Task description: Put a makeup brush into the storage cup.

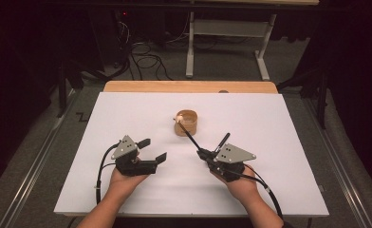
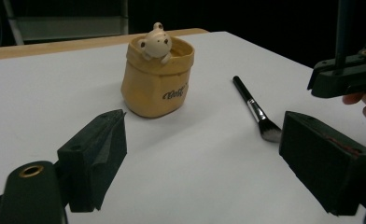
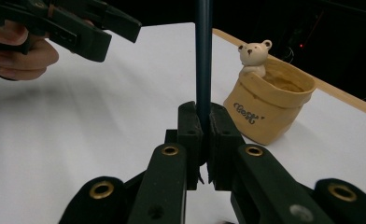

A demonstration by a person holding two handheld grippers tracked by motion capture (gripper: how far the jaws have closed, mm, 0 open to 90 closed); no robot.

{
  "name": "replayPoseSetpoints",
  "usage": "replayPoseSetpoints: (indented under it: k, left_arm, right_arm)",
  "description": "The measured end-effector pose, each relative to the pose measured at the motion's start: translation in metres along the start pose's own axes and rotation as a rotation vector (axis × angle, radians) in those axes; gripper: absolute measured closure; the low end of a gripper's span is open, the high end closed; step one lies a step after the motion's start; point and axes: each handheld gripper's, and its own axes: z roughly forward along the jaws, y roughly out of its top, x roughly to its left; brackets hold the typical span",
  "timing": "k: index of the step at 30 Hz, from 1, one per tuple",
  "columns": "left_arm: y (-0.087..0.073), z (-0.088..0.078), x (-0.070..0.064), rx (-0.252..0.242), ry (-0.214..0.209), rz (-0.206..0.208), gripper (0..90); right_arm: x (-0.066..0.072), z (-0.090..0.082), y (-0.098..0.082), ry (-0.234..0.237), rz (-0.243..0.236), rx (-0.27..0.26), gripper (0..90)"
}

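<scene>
White bench (image 1: 127, 190), dark room behind. Your pouch-shaped cup (image 1: 187, 122) with its bear figure stands at twelve o'clock, nothing in it as far as I can tell. Your left tongs (image 1: 153, 149) gape wide at seven o'clock, empty. Your right tongs (image 1: 204, 154) at five o'clock are clamped on a dark brush handle (image 3: 202, 56). A second brush (image 2: 256, 110) lies on the bench beside the cup. I judge one brush gripped, neither yet delivered.

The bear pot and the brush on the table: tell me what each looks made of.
Bear pot: likely glazed ceramic, with a soft sheen, moulded sack folds and printed lettering. Brush: glossy black handle, probably plastic or lacquered wood, a shiny metal-looking ferrule and dark bristles with pale tips.
</scene>
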Motion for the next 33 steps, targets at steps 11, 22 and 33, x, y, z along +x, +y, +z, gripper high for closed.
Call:
replayPoseSetpoints:
  k: [11,22,33]
  left_arm:
    - [0.011,0.003,-0.01,-0.028,-0.053,0.003,16.6]
    - [0.018,0.015,-0.023,-0.058,-0.112,-0.01,17.4]
    - [0.024,0.024,-0.029,-0.088,-0.161,-0.041,20.2]
  right_arm:
    - [0.004,0.004,-0.006,0.017,0.006,0.022,86.6]
    - [0.006,0.007,-0.01,0.016,0.003,0.028,86.6]
    - [0.006,0.007,-0.011,0.021,0.007,0.022,86.6]
